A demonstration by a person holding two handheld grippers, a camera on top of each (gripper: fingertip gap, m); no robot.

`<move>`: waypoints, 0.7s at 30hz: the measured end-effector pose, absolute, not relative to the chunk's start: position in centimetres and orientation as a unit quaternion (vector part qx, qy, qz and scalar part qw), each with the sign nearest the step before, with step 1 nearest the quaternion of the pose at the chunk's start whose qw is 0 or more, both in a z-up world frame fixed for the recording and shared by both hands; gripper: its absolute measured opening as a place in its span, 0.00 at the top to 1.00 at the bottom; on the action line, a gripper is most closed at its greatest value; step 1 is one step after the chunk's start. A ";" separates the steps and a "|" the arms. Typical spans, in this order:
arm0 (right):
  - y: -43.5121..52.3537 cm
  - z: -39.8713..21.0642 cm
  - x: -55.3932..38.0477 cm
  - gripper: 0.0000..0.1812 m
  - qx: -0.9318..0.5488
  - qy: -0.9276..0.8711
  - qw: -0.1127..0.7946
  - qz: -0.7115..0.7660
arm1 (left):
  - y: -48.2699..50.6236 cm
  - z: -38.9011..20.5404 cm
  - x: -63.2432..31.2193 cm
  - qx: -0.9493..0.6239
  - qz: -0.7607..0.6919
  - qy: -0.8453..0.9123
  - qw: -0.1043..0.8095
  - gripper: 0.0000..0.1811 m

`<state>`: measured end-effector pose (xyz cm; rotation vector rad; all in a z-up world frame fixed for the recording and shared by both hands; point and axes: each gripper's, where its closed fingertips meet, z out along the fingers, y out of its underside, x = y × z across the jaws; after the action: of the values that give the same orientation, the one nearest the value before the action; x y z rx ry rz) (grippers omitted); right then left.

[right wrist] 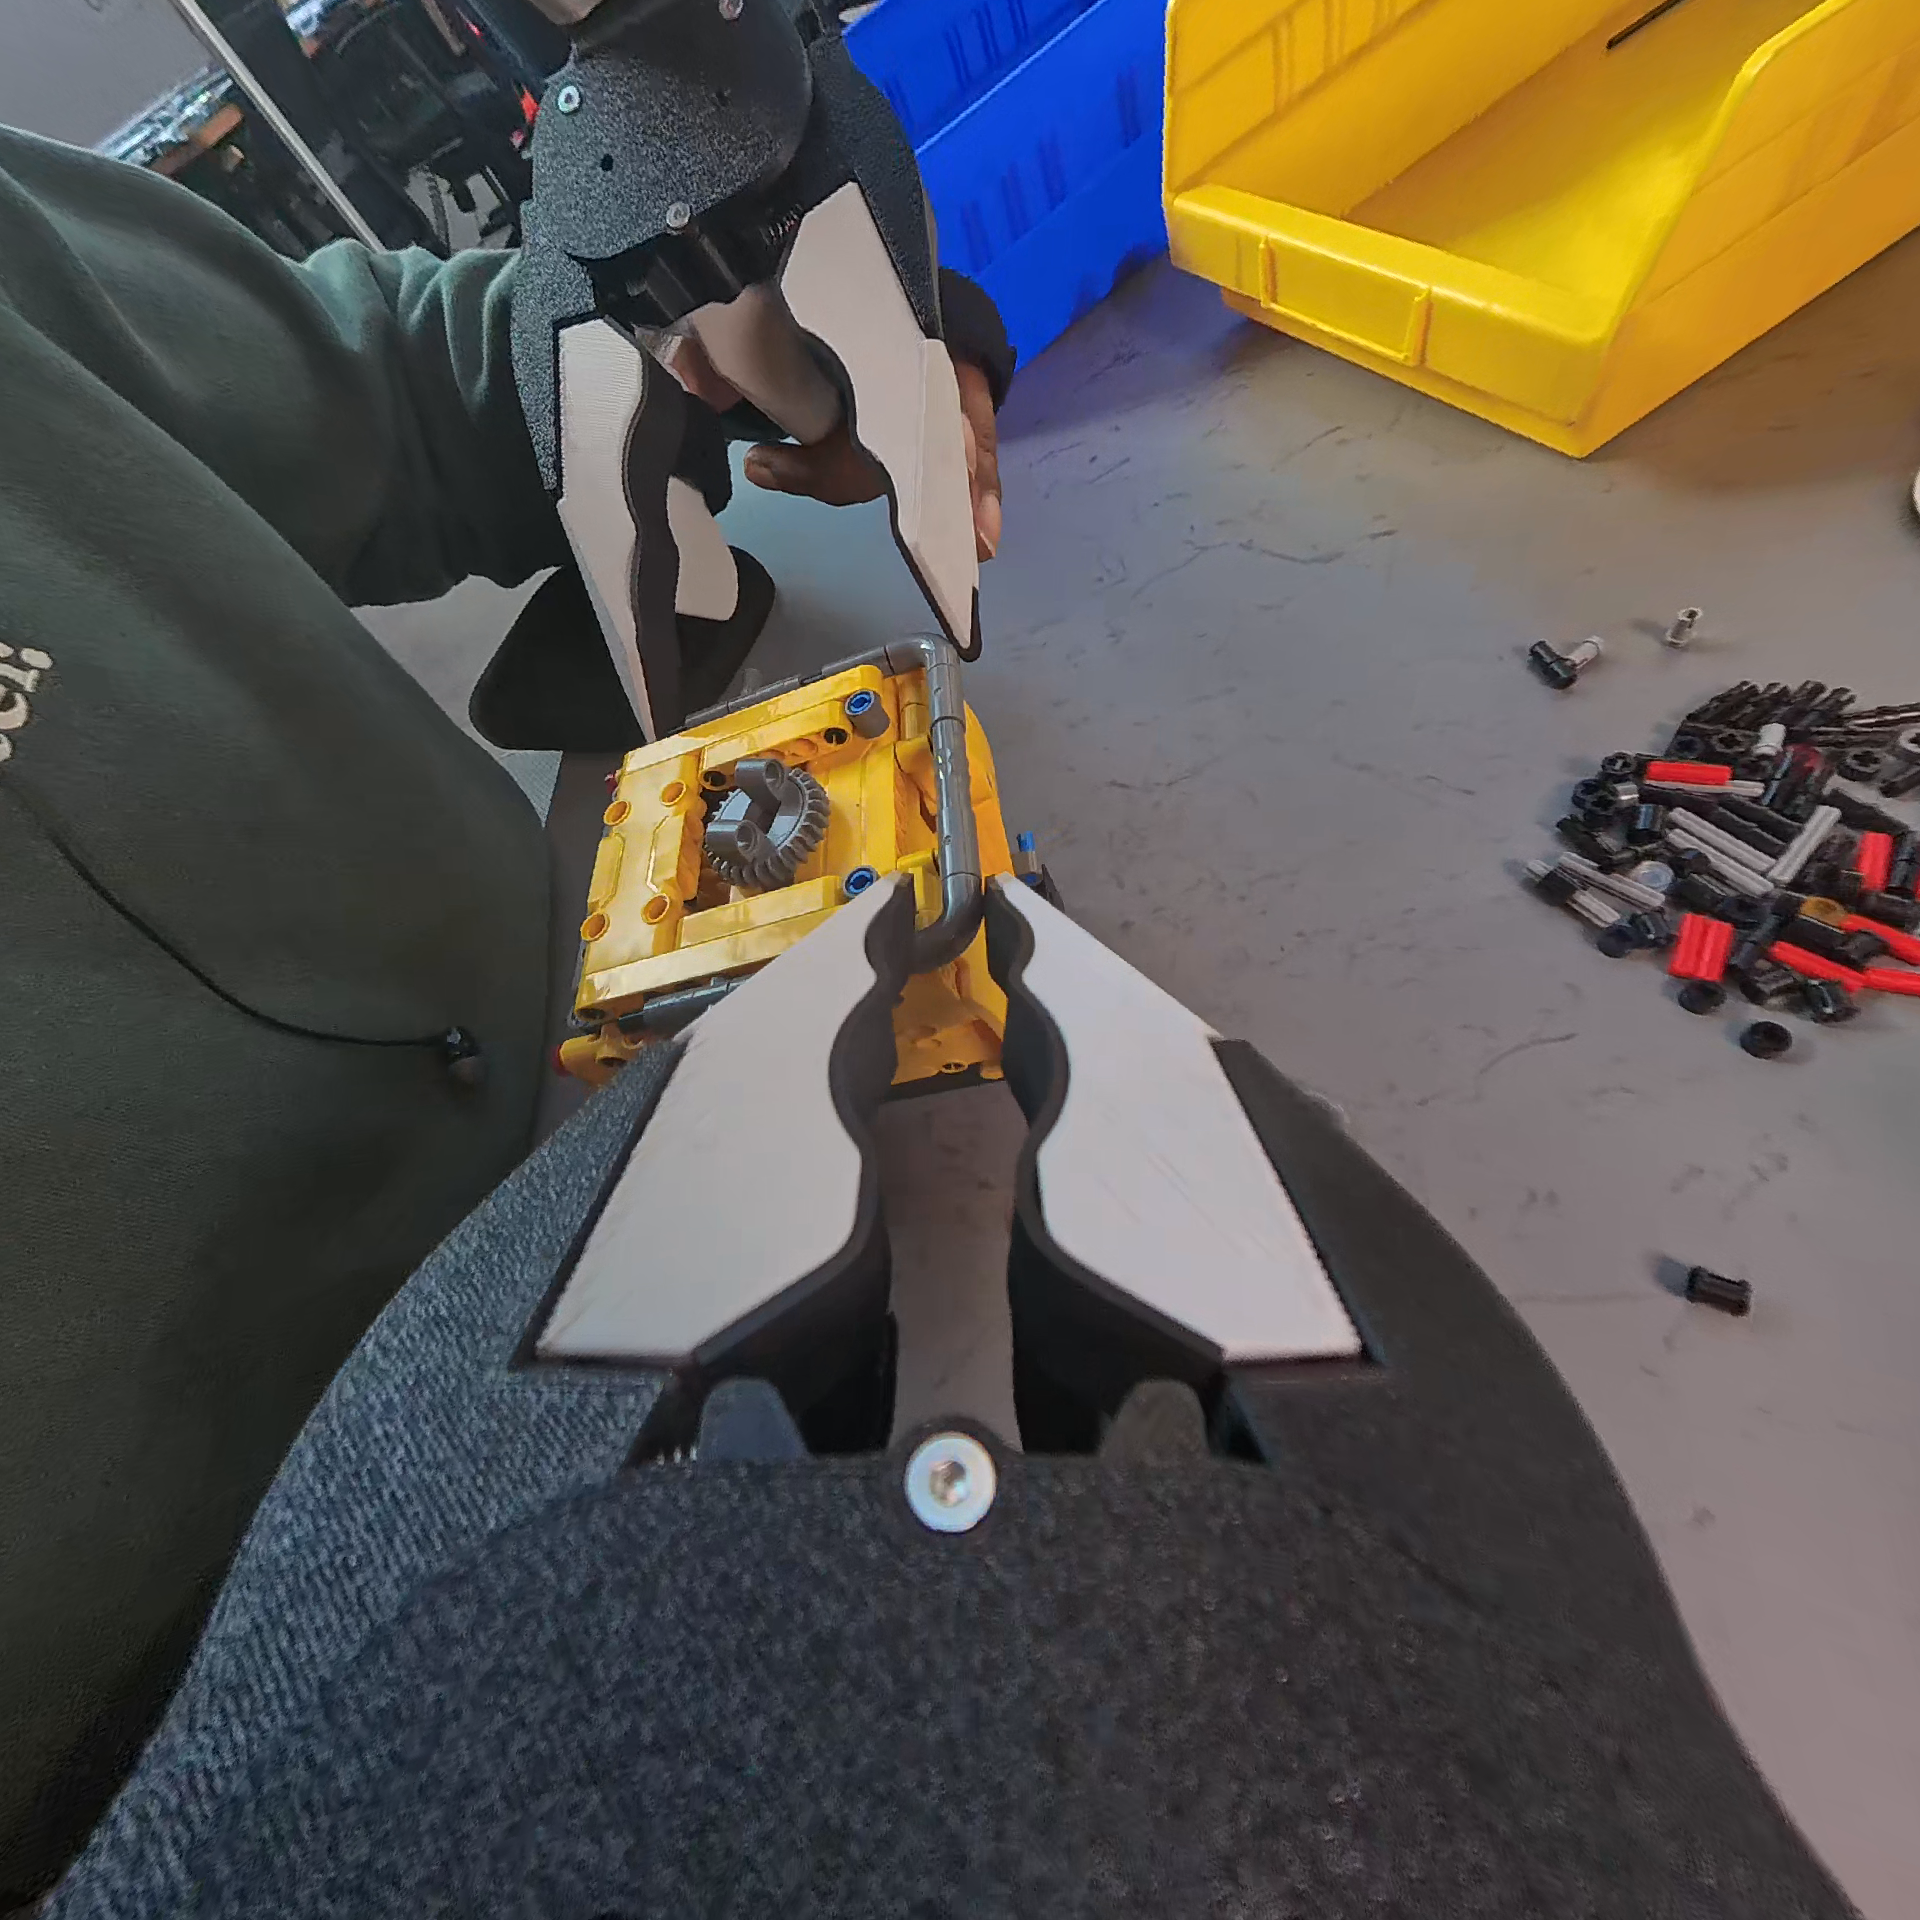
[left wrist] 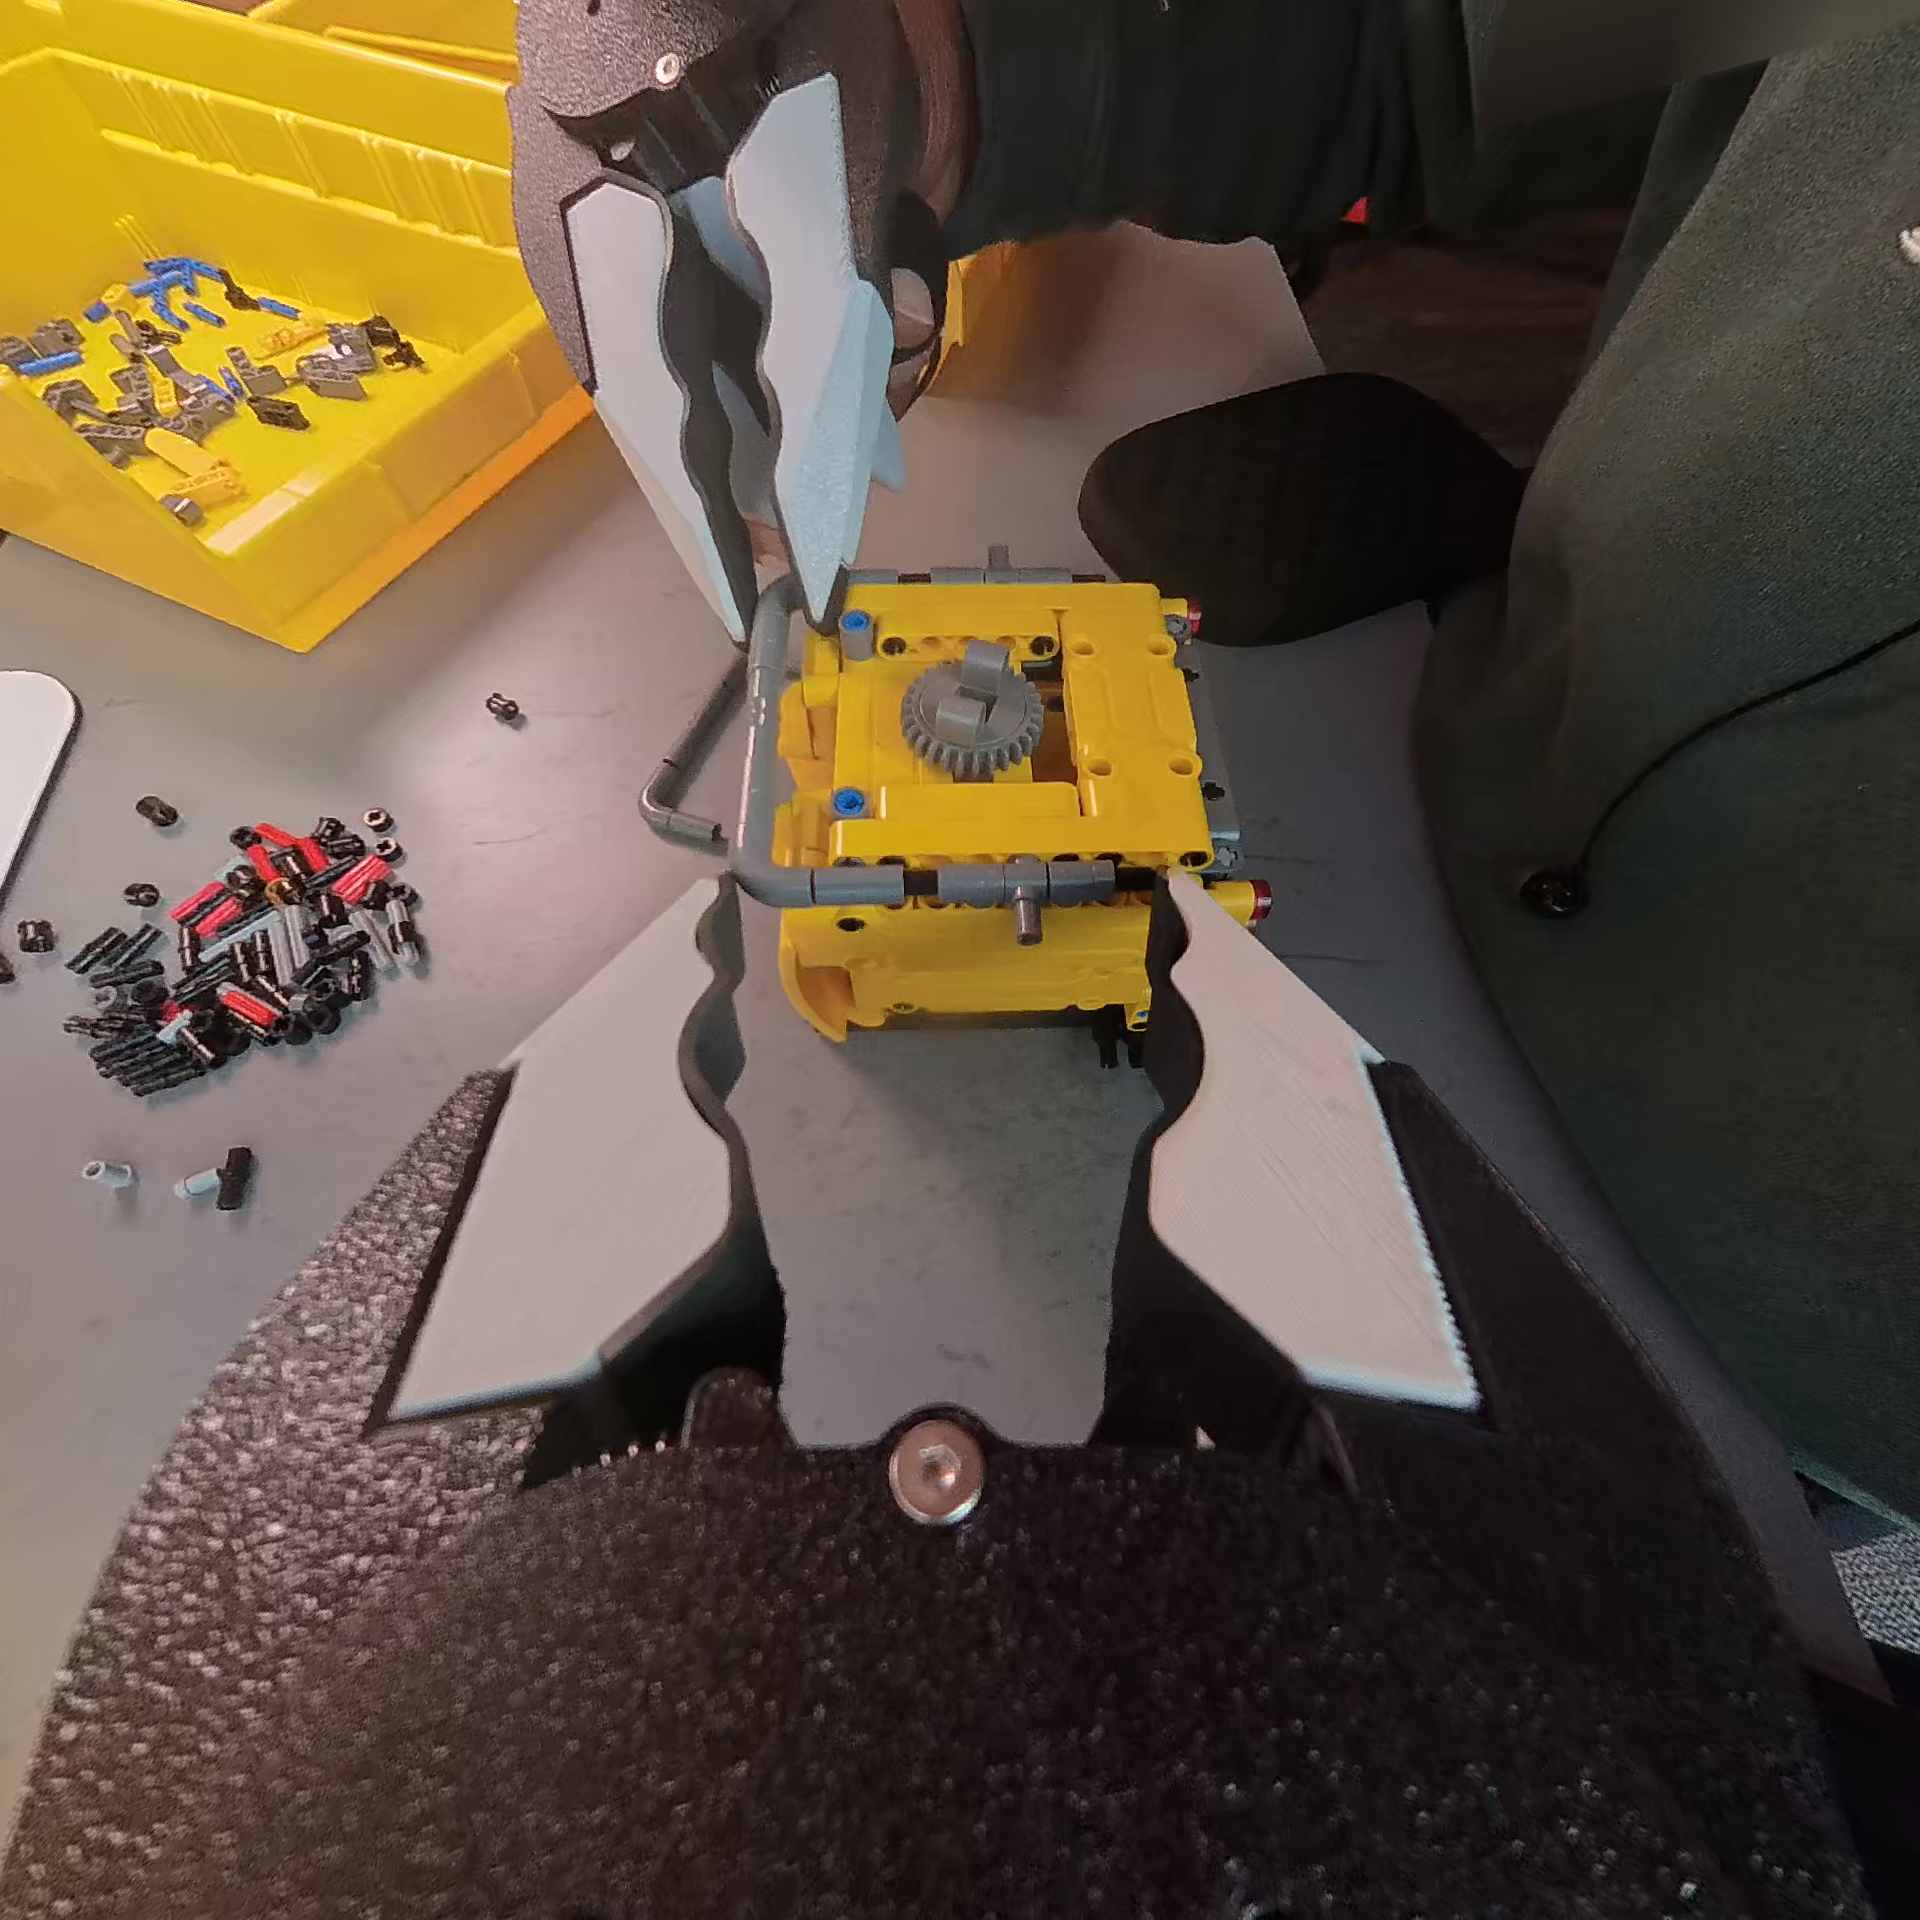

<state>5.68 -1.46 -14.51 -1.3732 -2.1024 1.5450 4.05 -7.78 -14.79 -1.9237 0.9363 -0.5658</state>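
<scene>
**Two tongs at a yellow brick model on the desk**

A yellow model point(left wrist: 997, 790) built of toy bricks stands on the grey desk point(left wrist: 540, 810), a grey gear point(left wrist: 971, 717) set in its top and a grey tube point(left wrist: 764, 748) bent around its edges.

In the left wrist view the model sits at frame centre, just beyond the tips of the left tongs point(left wrist: 940, 883). These tongs are spread wide and hold nothing. Their left tip lies beside the tube's near corner, and their right tip is at the model's near right corner; whether either tip touches, I cannot tell. The model's near face lies between the two fingers.

The right tongs point(left wrist: 790, 613) come down from the upper middle of that frame, tips at the model's far left corner, where the tube bends.

In the right wrist view the model lies just above frame centre, and the right tongs point(right wrist: 940, 883) are partly closed, with the tube's bend point(right wrist: 951, 914) in the narrow gap between the tips. Contact with the fingers is not clear. The left tongs point(right wrist: 810, 675) hang at the upper middle, wide apart, over the model's far side.

A pile of black, red and grey pins point(left wrist: 249, 935) lies at the left of the left view, well apart from the model. A yellow bin point(left wrist: 260, 343) with small parts fills the upper left. A blue bin point(right wrist: 1018, 156) shows at the top of the right view. A person's green sleeve point(right wrist: 208, 520) fills its left side.
</scene>
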 end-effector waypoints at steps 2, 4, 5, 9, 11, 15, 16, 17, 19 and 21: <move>-1.4 -14.5 5.6 0.91 -0.455 -0.708 0.112 0.528 | -7.8 -14.8 4.1 -0.777 -0.228 0.378 0.450 0.57; -1.3 -14.2 5.7 0.87 -0.444 -0.701 0.129 0.543 | -7.9 -14.8 4.2 -0.776 -0.227 0.380 0.449 0.57; -1.3 -14.0 6.0 0.79 -0.434 -0.699 0.133 0.552 | -7.9 -14.8 4.2 -0.776 -0.228 0.381 0.448 0.57; -2.4 -13.1 7.9 0.52 -0.385 -0.702 0.134 0.584 | -7.9 -14.8 4.3 -0.776 -0.227 0.386 0.445 0.57; -3.0 -13.9 8.6 0.47 -0.365 -0.733 0.161 0.552 | -7.9 -14.8 4.3 -0.776 -0.226 0.388 0.444 0.57; -3.6 -14.8 8.9 0.51 -0.355 -0.753 0.211 0.513 | -7.9 -14.8 4.4 -0.776 -0.225 0.387 0.444 0.57; -3.9 -14.7 9.0 0.53 -0.354 -0.750 0.211 0.517 | -7.9 -14.8 4.5 -0.776 -0.226 0.386 0.444 0.57; -3.9 -14.8 9.0 0.53 -0.355 -0.750 0.216 0.515 | -7.9 -14.8 4.5 -0.777 -0.227 0.385 0.444 0.57; -3.9 -14.7 9.0 0.54 -0.357 -0.748 0.225 0.513 | -7.9 -14.8 4.5 -0.777 -0.226 0.385 0.444 0.57; -4.0 -14.7 9.1 0.54 -0.354 -0.747 0.229 0.513 | -8.0 -14.8 4.6 -0.777 -0.227 0.385 0.443 0.57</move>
<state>9.05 -3.99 -14.65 -0.9752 -2.0574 1.4125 4.64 -8.01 -14.83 -1.9281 0.9545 -0.5632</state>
